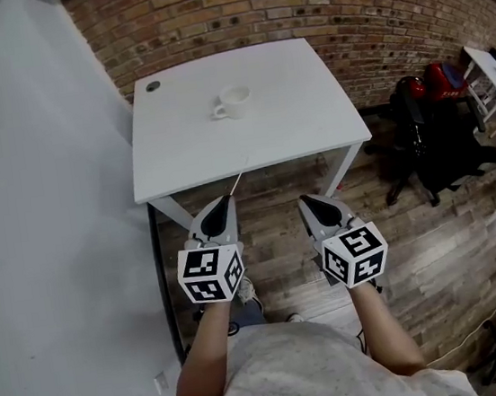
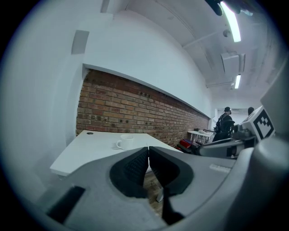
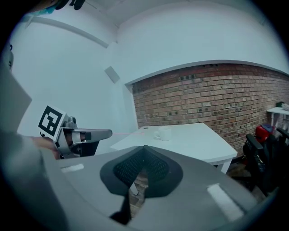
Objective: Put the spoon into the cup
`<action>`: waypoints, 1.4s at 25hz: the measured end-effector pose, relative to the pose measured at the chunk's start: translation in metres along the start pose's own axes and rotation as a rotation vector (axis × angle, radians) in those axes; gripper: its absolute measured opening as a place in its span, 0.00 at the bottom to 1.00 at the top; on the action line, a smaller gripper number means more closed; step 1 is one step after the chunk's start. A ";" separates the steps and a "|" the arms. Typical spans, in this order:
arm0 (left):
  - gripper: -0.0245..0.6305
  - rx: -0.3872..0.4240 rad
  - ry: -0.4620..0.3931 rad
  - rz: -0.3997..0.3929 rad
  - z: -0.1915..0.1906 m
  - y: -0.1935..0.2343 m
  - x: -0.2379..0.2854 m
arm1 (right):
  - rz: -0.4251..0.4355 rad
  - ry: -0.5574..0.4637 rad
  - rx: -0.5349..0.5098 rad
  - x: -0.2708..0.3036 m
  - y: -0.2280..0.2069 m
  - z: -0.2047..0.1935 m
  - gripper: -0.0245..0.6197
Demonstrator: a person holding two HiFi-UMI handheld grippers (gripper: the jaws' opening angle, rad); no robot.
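Forearms lowest in head view, one hand-held gripper each, both held off the near edge of the bench, over wood floor. Left hand-held gripper: jaws clenched on the spoon, which is thin and pokes forward-right from the tip toward the bench edge, and I can't make out which end is gripped. Right gripper view also shows it as a pale thin line running out from the left tip. Right hand-held gripper: jaws pressed together, nothing between them, level with the left one and just beside it. Cup is white, upright, handle to its left, standing about mid-bench, well apart from the spoon tip. Brick wall behind the bench, black chair off to the right on the floor.
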State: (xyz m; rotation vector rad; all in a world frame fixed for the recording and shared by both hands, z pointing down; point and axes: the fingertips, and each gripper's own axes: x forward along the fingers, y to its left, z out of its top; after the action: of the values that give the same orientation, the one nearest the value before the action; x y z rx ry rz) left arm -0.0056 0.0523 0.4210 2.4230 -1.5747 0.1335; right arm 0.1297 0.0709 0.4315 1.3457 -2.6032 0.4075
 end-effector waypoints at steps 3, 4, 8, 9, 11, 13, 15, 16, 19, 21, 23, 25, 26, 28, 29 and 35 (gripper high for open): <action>0.05 0.004 0.008 -0.026 0.007 0.023 0.025 | -0.022 0.004 0.003 0.032 -0.005 0.009 0.05; 0.05 0.008 0.013 -0.037 0.010 0.031 0.033 | -0.030 0.004 0.006 0.042 -0.006 0.013 0.05; 0.05 0.016 0.029 -0.073 0.019 0.061 0.057 | -0.057 0.004 0.017 0.080 -0.006 0.026 0.05; 0.05 0.014 0.031 -0.080 0.021 0.068 0.062 | -0.061 0.006 0.018 0.089 -0.005 0.029 0.05; 0.05 0.007 0.036 -0.097 0.025 0.080 0.071 | -0.070 0.012 0.019 0.105 -0.003 0.034 0.05; 0.05 0.003 0.041 -0.112 0.028 0.091 0.076 | -0.077 0.017 0.014 0.119 0.001 0.041 0.05; 0.05 0.000 0.043 -0.124 0.032 0.103 0.080 | -0.084 0.018 0.007 0.132 0.007 0.049 0.05; 0.05 -0.001 0.043 -0.130 0.034 0.110 0.082 | -0.089 0.018 0.003 0.139 0.009 0.053 0.05; 0.05 -0.004 0.041 -0.144 0.040 0.129 0.086 | -0.101 0.020 -0.003 0.157 0.016 0.062 0.05; 0.05 -0.008 0.042 -0.150 0.042 0.139 0.087 | -0.107 0.022 -0.005 0.166 0.020 0.066 0.05; 0.05 -0.013 0.043 -0.154 0.043 0.147 0.089 | -0.111 0.025 -0.006 0.174 0.023 0.068 0.05; 0.05 -0.022 0.045 -0.156 0.043 0.156 0.092 | -0.115 0.030 -0.006 0.183 0.025 0.069 0.05; 0.05 -0.027 0.047 -0.157 0.043 0.161 0.094 | -0.117 0.032 -0.005 0.187 0.025 0.069 0.05; 0.05 -0.032 0.049 -0.161 0.044 0.170 0.098 | -0.122 0.035 -0.004 0.196 0.026 0.070 0.05; 0.05 -0.032 0.050 -0.163 0.045 0.175 0.100 | -0.125 0.036 -0.003 0.201 0.026 0.071 0.05; 0.05 -0.035 0.052 -0.170 0.046 0.195 0.116 | -0.133 0.037 -0.006 0.226 0.022 0.076 0.05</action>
State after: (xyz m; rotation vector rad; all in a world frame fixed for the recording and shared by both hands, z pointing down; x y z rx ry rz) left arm -0.1377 -0.1380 0.4317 2.4912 -1.3315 0.1353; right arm -0.0208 -0.1157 0.4201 1.4846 -2.4652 0.3992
